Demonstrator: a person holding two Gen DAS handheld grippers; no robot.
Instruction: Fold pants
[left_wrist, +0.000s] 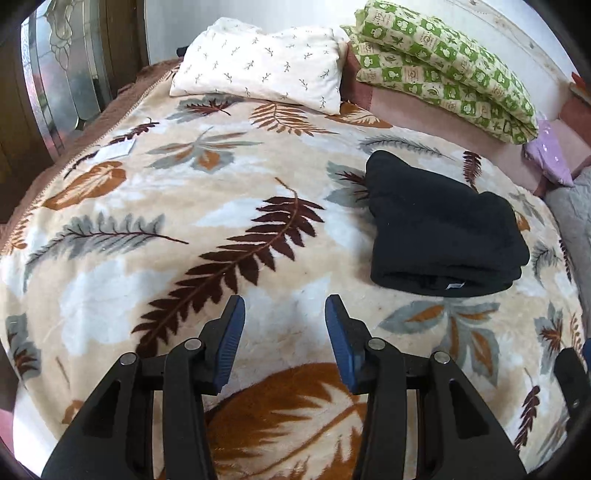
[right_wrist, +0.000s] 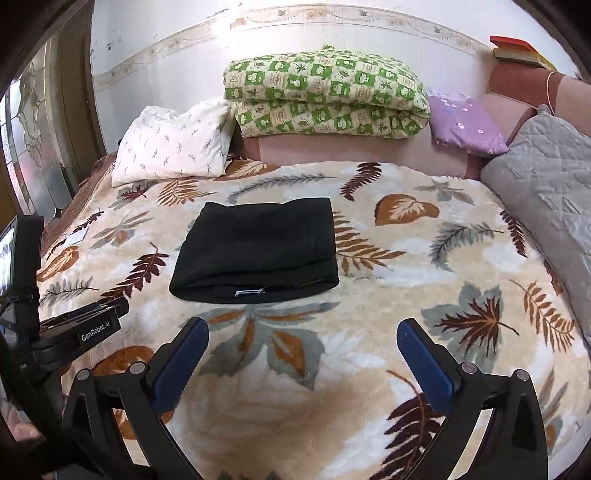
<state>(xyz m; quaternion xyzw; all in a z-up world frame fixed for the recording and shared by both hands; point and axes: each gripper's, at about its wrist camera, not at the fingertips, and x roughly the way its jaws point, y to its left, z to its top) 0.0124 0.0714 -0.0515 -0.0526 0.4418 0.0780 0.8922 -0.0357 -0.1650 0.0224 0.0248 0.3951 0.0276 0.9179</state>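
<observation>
The black pants (left_wrist: 439, 229) lie folded into a compact rectangle on the leaf-patterned blanket (left_wrist: 184, 229). In the right wrist view the pants (right_wrist: 258, 247) sit straight ahead with the folded edge and a small white label facing me. My left gripper (left_wrist: 284, 306) is open and empty, above the blanket to the left of the pants and apart from them. My right gripper (right_wrist: 303, 332) is open and empty, just in front of the pants' near edge. The left gripper's body (right_wrist: 74, 332) shows at the left of the right wrist view.
A white pillow (right_wrist: 173, 144), a folded green checked quilt (right_wrist: 325, 99) and a purple pillow (right_wrist: 465, 125) lie along the pink headboard. A grey quilted cover (right_wrist: 546, 192) lies at the right. A glass-panelled door (left_wrist: 62, 81) stands left of the bed.
</observation>
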